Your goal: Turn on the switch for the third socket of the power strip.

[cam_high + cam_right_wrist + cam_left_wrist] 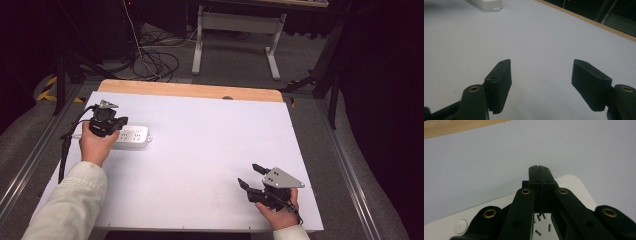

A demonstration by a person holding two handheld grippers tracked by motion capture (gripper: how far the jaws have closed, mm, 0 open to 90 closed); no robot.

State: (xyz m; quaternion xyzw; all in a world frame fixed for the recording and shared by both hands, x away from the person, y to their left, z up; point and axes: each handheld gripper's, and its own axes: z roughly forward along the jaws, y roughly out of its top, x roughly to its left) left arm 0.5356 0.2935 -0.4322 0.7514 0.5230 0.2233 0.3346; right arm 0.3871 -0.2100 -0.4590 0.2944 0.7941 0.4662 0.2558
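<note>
A white power strip (135,136) lies flat at the left of the white table (210,140). My left gripper (117,124) hovers low over the strip's left part, jaws pressed together. In the left gripper view the shut gripper (539,167) points across the power strip (574,185), whose socket slots show beneath it. A small black edge beside the jaws is too hidden to identify. My right gripper (248,174) rests near the front right of the table, open and empty. The right gripper view has the open gripper (541,65) over bare table, with the power strip (486,3) far off.
A wooden strip (190,90) runs along the table's far edge. Beyond it stand a white desk frame (235,30) and loose cables (155,60) on the floor. The left gripper's cable (65,145) hangs off the table's left side.
</note>
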